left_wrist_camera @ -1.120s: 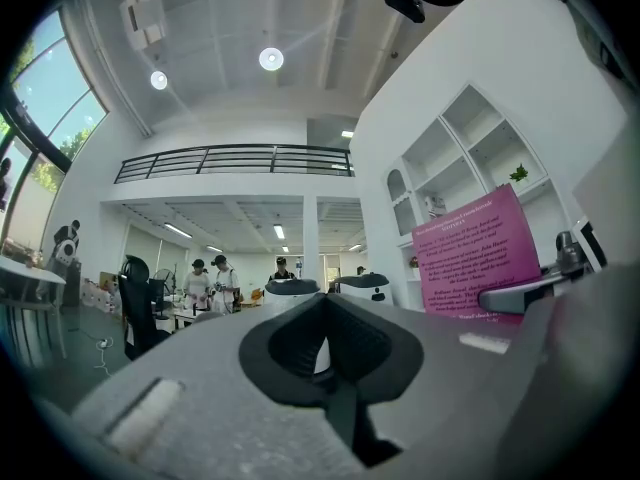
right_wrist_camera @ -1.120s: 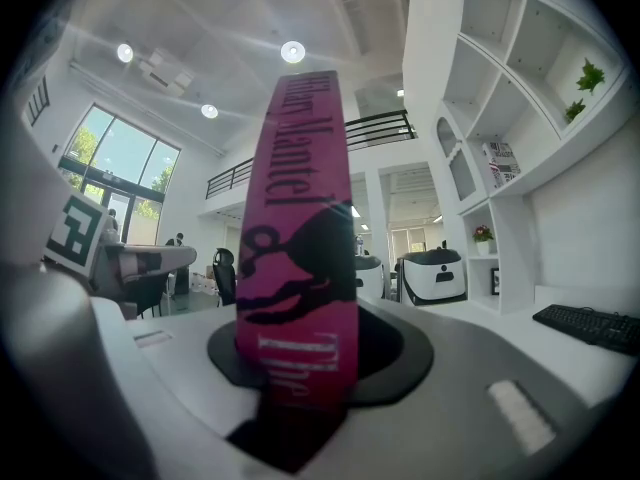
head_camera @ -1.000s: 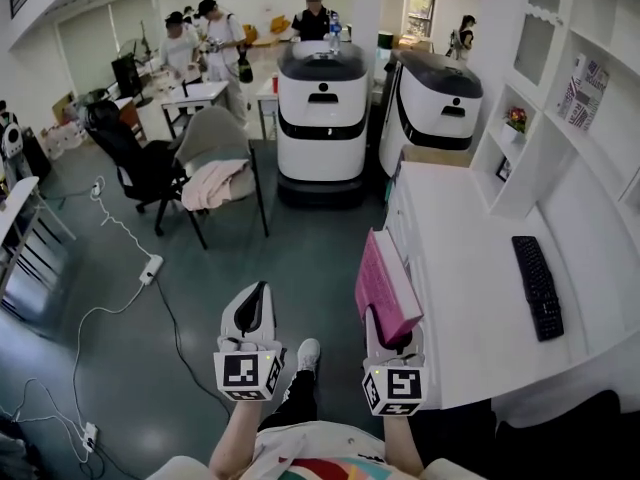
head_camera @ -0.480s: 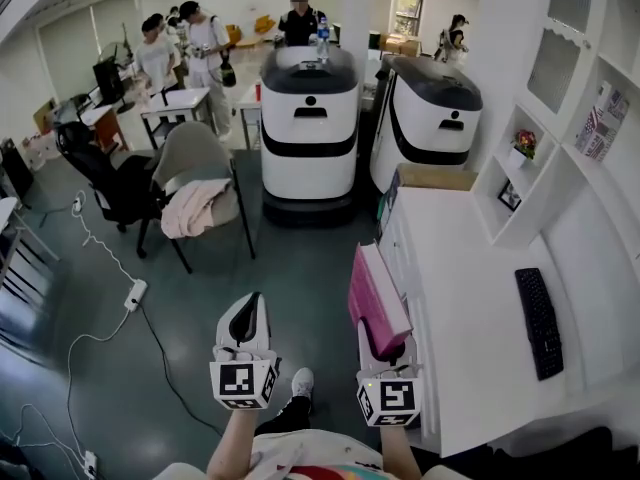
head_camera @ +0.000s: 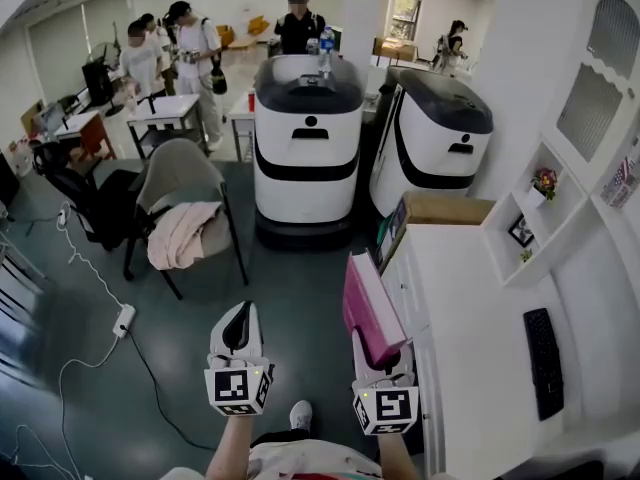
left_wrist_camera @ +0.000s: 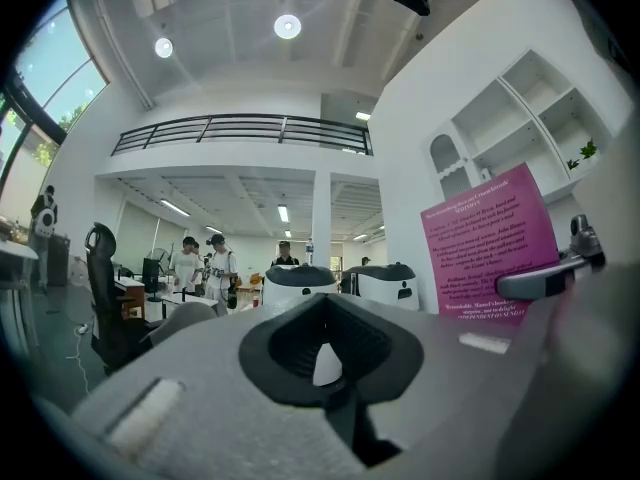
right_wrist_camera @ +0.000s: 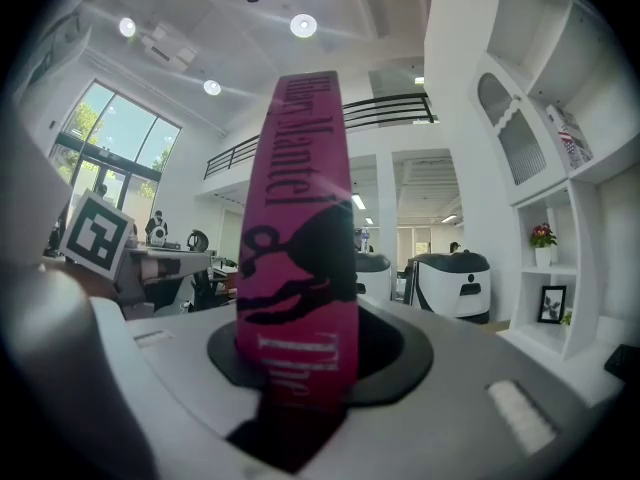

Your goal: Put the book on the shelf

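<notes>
Here, right gripper [head_camera: 382, 353] gripping book [head_camera: 368, 303], left gripper [head_camera: 237, 315] jaws together, plant [head_camera: 544, 181] on shelf [head_camera: 565, 230]

On the long white bench [head_camera: 470, 328] lies a black plastic keyboard [head_camera: 543, 360]; just left of that bench, a pink rectangular book [head_camera: 368, 303].

Bottom end of your book [head_camera: 368, 306] is buried in the right gripper [head_camera: 378, 350], can't see it. Back-cover print in left gripper view: too small to read. Shelf [head_camera: 548, 236] runs off head view's right edge, upper cubbies cut. Spine lettering blurs near the jaws, btm word unclear.
</notes>
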{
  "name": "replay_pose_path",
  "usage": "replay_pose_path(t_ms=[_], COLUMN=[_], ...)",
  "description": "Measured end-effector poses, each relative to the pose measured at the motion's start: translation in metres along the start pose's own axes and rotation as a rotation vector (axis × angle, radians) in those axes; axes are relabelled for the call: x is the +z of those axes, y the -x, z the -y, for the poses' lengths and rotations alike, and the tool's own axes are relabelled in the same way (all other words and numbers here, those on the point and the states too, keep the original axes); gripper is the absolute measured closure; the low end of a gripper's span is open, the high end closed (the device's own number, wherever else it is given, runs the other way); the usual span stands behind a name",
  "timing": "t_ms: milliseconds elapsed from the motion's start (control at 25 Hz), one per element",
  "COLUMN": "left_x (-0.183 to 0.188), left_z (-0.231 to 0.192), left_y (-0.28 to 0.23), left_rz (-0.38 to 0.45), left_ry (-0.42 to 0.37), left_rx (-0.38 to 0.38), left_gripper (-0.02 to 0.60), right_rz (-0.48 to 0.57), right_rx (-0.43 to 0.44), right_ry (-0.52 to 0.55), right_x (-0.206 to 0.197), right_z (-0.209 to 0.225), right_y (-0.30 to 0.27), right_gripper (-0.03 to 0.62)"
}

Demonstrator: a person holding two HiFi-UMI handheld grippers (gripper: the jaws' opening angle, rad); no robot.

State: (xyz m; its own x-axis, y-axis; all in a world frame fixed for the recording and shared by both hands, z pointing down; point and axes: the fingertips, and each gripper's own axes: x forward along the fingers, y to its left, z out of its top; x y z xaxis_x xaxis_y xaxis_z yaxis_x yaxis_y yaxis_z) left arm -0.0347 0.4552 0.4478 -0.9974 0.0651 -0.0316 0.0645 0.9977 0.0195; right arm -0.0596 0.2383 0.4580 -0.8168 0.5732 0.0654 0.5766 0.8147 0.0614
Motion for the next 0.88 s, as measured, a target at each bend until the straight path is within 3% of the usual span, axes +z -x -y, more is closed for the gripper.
replay_pose_path(t_ms=[280,520,880], left_x=[-0.01,-0.025,-0.01], left_z=[-0.012,-0.015,0.002], left_y=[-0.05,-0.062,-0.068], left_rz=[-0.016,-0.049,-0.028], left_ry=[0.017,0.036,0.015], left_rx=[-0.03,-0.033,-0.019], left_gripper=[0.58,0.58,0.58], right_rz=[-0.012,-0.021,-0.001], right_rx=[-0.027,-0.016,0.019], right_ry=[0.019,0.021,0.017], right_x=[0.007,0.006,0.01], right_z=[0.008,0.005,0.016], right_y=[-0.046,-0.061,-0.068], right_gripper=[0.451,0.451,0.451])
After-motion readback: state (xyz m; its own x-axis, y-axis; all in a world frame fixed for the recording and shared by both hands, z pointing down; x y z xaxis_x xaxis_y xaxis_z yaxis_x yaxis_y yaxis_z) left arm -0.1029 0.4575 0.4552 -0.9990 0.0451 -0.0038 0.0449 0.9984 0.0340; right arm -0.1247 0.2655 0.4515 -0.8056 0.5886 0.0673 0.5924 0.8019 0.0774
